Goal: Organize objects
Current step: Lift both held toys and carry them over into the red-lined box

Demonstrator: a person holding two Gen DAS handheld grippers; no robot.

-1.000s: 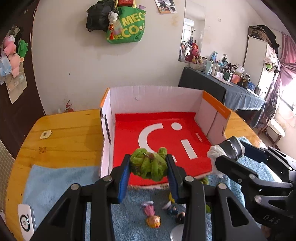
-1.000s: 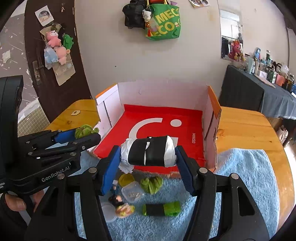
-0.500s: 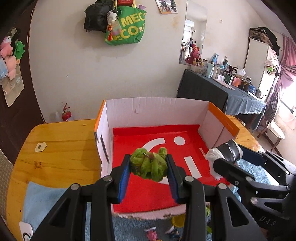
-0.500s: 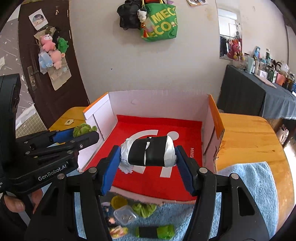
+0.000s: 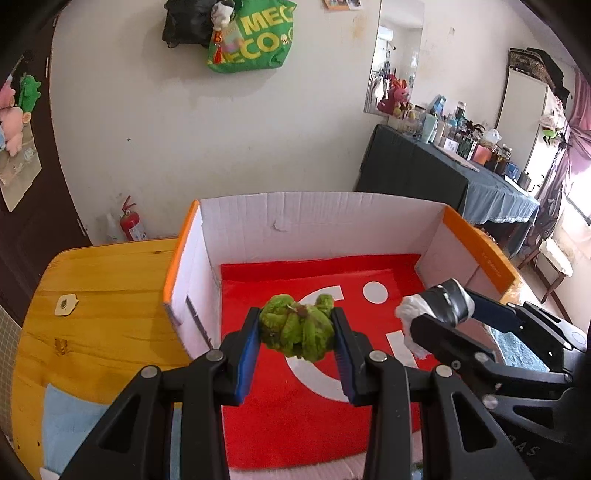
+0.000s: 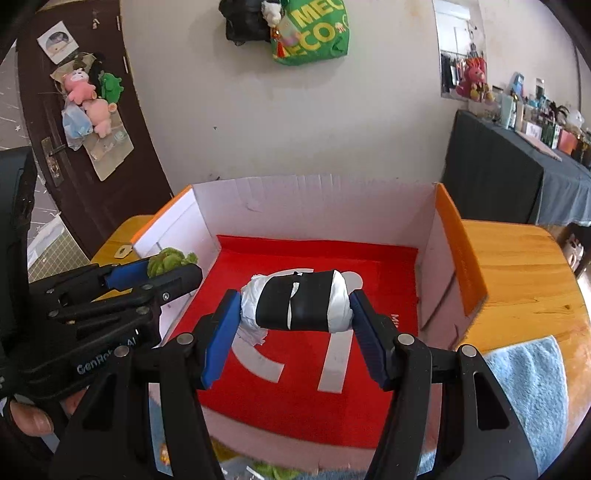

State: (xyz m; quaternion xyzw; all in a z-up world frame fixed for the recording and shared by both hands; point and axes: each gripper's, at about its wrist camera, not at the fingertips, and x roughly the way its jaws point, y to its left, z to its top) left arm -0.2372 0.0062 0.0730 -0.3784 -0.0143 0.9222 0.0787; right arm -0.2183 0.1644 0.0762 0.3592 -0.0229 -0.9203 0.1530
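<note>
Left gripper: the left gripper (image 5: 297, 338) is clamped on a green crumpled bundle (image 5: 296, 331), its blue pads pressed to both sides; the bundle hangs clear above the red floor of the box (image 5: 321, 229).
Right gripper: the right gripper (image 6: 293, 312) is closed across the ends of a black-and-white roll (image 6: 295, 301), held level over the middle of the box floor.
Left view only: a red fire extinguisher (image 5: 129, 223) stands against the wall beyond the tabletop (image 5: 99, 295); a small pale tag (image 5: 65, 305) lies on the bare wood left of the box; a window and pink curtain sit at the far right.
Right view only: a dark door (image 6: 74, 110) with plush toys (image 6: 90, 98) hung on it; a fingertip of the person's hand (image 6: 31, 419) under the left gripper's body; a blue towel (image 6: 532, 398) on the tabletop right of the box; small items at the bottom edge, too cut off to name.
Writing: "MEC" and "ECO" on the green bag (image 6: 314, 33) on the wall; "GenRob" on the left gripper's body in the right view, the rest hidden; white letters at the right edge of the box floor, partly hidden; large white shapes on the red floor.
Edges: white inner walls, orange top edges on the left and right walls; the near wall is low.
Open room: the red floor is bare under both held things; the two grippers sit side by side, near but apart.
</note>
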